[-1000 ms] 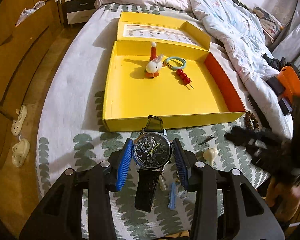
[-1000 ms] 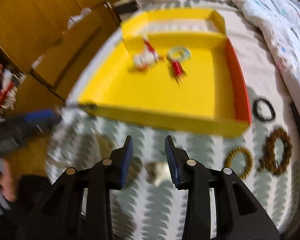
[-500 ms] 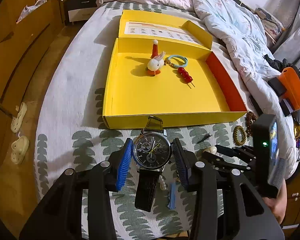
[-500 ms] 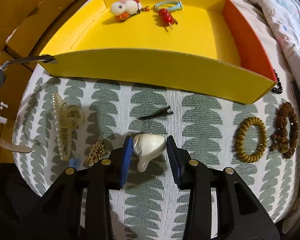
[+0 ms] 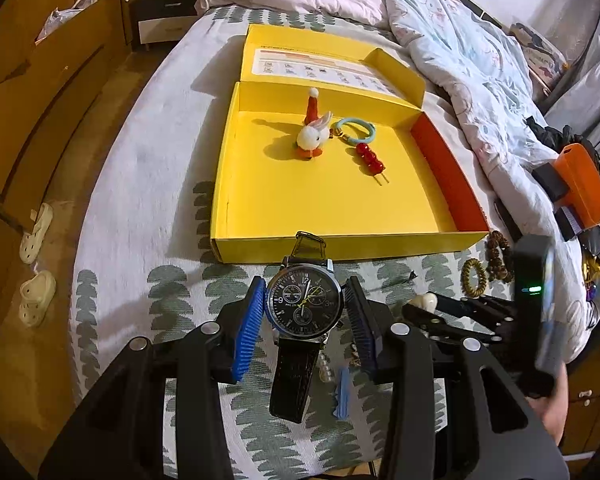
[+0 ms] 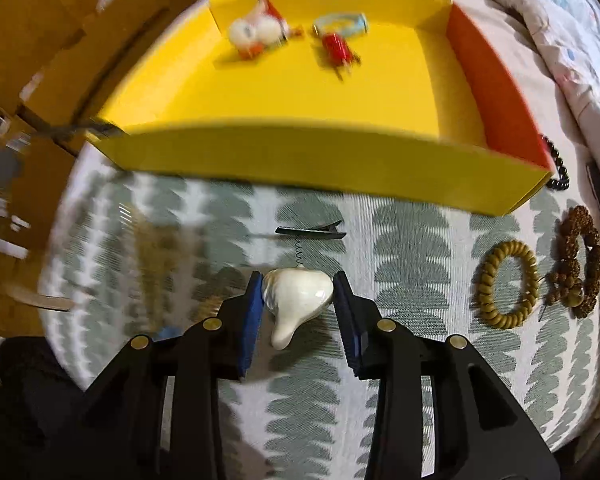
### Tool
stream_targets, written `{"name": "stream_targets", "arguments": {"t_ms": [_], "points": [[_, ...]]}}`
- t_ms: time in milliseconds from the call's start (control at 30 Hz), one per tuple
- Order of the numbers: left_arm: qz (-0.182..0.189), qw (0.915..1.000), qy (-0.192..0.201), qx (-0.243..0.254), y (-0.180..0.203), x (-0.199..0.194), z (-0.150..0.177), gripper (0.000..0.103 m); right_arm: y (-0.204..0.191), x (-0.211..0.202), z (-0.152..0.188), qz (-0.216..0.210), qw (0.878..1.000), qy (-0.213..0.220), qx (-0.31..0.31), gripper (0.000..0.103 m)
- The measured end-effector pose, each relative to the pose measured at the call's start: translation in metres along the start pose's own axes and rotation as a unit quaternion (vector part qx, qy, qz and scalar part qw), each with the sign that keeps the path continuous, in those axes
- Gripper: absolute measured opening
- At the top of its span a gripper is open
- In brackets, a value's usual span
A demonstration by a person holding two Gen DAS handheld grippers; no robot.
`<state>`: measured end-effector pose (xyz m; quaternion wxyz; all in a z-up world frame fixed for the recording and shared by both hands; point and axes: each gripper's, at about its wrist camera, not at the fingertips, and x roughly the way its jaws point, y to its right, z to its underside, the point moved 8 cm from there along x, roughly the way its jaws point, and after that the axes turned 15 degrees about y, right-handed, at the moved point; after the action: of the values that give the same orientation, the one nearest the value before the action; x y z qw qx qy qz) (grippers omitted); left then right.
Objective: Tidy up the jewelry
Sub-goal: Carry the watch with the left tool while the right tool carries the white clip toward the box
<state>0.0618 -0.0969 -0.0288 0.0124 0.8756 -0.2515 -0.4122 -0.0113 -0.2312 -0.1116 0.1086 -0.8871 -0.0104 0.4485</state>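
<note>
While the left gripper (image 5: 306,312) clamped the black watch (image 5: 305,307) just short of the yellow box (image 5: 340,242), the right gripper (image 6: 298,300) pinched the white shell pendant (image 6: 296,296) on the bedspread, so both apparently needed carrying over the box's wall.

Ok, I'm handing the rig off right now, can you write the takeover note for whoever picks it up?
Left tongs: shut on the black watch, held just short of the yellow box.
Right tongs: shut on the white shell pendant, low over the bedspread.
Done: the bunny charm, blue ring and red bead stick lie in the box.
Left: box the watch and pendant, then the black clip, tan bracelet, brown beads and blue clip.
</note>
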Motion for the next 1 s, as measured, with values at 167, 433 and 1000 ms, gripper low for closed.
{"name": "stream_targets", "arguments": {"t_ms": [167,433,1000], "points": [[0.012,0.9999,0.007,0.008,0.013,-0.002,-0.022,0.042,0.002,-0.039,-0.047,-0.05,0.997,0.054,0.026,0.038],[0.012,0.9998,-0.01,0.009,0.028,0.041,-0.076,0.042,0.012,-0.017,-0.113,-0.043,0.997,0.055,0.036,0.038],[-0.009,0.9966,-0.08,0.015,0.03,0.149,-0.071,0.042,0.042,0.079,-0.11,0.01,0.999,-0.023,0.027,0.038]]}}
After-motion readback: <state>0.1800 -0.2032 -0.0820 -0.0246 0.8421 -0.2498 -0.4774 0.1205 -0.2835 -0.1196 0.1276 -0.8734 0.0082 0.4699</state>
